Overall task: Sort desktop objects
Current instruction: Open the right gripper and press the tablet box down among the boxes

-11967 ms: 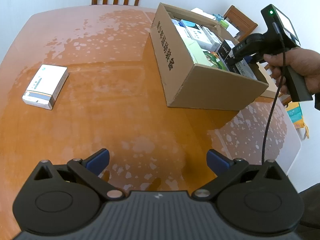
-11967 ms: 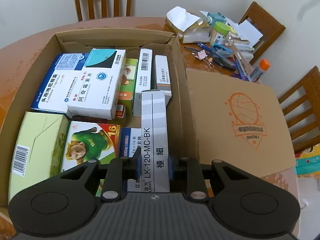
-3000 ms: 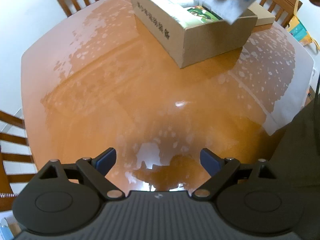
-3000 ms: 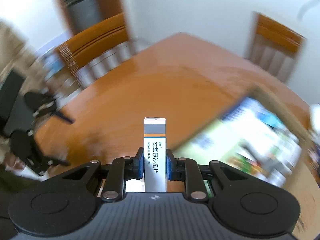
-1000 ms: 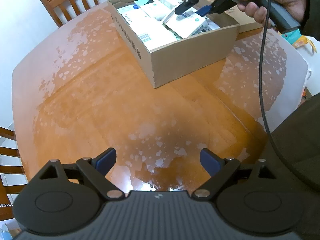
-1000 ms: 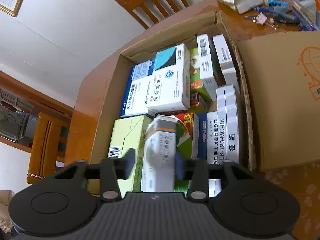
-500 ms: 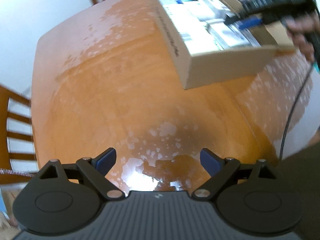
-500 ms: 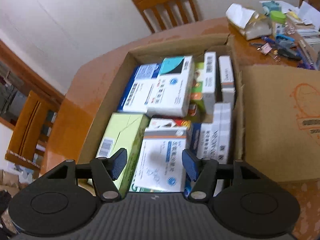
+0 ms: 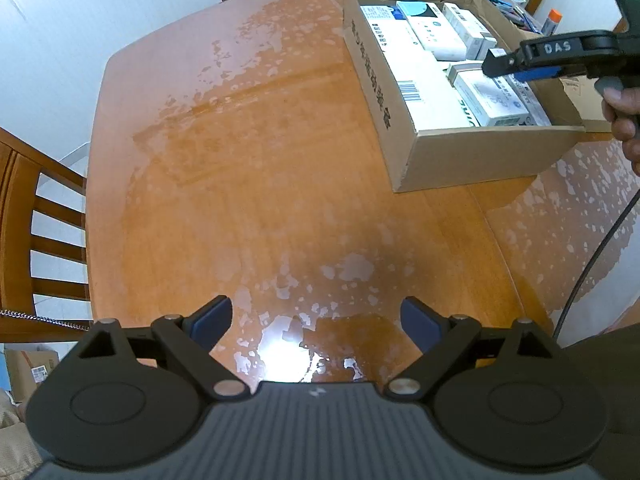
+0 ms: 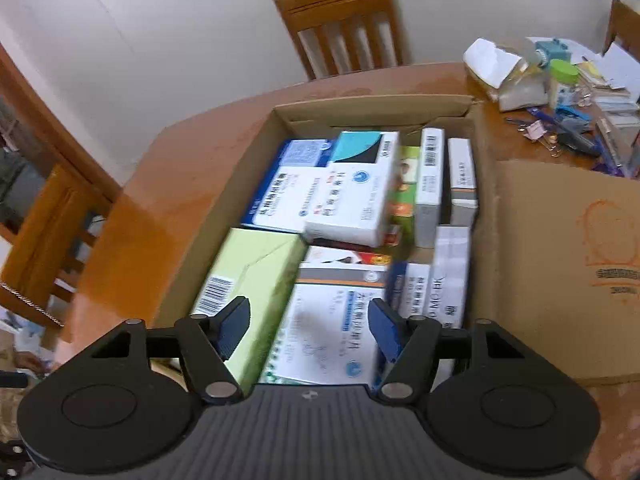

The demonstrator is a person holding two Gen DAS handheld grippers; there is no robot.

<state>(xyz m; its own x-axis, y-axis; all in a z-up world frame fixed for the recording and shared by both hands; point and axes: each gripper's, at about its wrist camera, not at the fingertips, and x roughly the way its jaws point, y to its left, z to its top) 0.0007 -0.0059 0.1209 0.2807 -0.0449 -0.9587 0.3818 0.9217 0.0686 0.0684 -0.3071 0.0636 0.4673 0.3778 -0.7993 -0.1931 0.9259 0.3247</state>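
Medicine box lies flat in cardboard box, lower centre of right wrist frame, beneath right claw, jaws just opened, gripping nothing; left claw wide, empty over worktop.

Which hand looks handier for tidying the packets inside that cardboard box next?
Probably the right. The right gripper hangs open just above the cardboard box, over a white packet. The left gripper is open over bare table, away from the box.

My desk is glossy orange wood with pale blotches — brown cardboard box, lime-green carton inside.
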